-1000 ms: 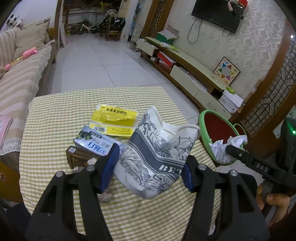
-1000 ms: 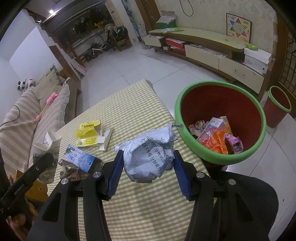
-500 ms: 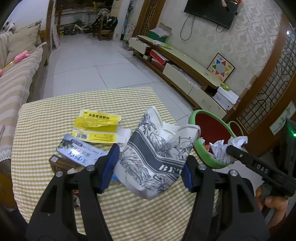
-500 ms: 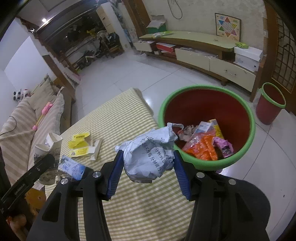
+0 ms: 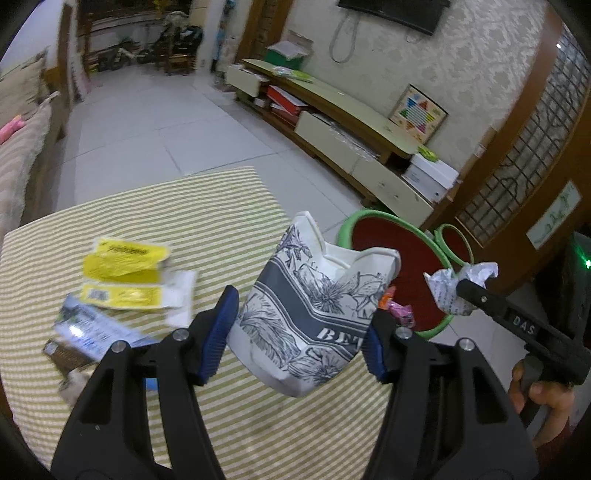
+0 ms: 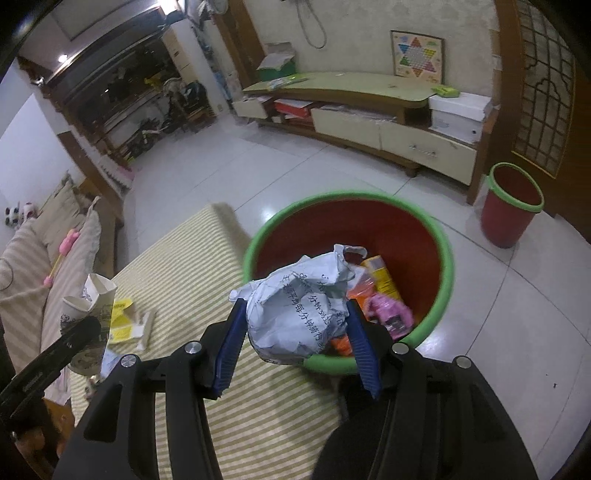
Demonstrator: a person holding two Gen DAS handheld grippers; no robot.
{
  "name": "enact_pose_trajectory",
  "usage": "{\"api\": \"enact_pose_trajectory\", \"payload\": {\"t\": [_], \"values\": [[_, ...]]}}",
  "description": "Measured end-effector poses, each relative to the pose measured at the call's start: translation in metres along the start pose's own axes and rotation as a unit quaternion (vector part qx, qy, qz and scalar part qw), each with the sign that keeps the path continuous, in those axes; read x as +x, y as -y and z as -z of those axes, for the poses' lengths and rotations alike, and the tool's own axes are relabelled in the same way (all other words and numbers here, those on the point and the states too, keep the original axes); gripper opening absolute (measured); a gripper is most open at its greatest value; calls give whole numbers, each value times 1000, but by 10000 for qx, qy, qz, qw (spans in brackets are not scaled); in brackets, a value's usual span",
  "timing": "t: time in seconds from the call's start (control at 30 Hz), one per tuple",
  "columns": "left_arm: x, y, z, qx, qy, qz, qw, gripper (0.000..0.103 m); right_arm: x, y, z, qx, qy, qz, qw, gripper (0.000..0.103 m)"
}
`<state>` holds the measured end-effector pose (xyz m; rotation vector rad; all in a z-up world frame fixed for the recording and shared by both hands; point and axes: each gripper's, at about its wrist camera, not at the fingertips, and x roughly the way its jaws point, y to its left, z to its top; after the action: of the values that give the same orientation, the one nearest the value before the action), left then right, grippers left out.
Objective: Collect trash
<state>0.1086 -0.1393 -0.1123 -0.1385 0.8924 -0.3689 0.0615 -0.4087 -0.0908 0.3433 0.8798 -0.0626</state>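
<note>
The left gripper (image 5: 299, 332) pinches a crushed paper cup (image 5: 314, 310) between its fingers; the right gripper (image 6: 295, 343) clamps a paper wad (image 6: 301, 310) – just past its fingertips sits the bin (image 6: 448, 273), holding wrappers (image 6: 388, 310).

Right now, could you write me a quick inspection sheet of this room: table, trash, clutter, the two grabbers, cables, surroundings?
Surface: table with striped cloth.
Job's things: crushed paper cup; crumpled paper; red bin with green rim, wrappers already inside.
Clutter: yellow packets, blue-white box and brown item on the cloth.
Grippers: left gripper clamps the cup over the table edge; right gripper holds the paper above the bin's near rim.
Cables: wall cable above the TV bench.
Surroundings: sofa, TV bench, second bin, tiled floor.
</note>
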Motion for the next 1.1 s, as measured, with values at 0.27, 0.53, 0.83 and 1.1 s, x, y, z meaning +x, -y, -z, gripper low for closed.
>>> {"api": "enact_pose_trajectory", "payload": {"t": [0.27,0.53,0.83,1.1], "values": [[54,50,-21,200,-348,547,9977,58,3,44,-24,213,158,264,9993,54],[96,95,-48,451,-542,807,9942,58,17,72,-27,280,63,470,9985,54],[110,117,-65,529,-531,1046,9917,81,33,80,-26,433,-71,441,9981,68],[78,101,-41,719,-462,870,9925,81,19,74,-11,589,-85,394,9975,68]]}}
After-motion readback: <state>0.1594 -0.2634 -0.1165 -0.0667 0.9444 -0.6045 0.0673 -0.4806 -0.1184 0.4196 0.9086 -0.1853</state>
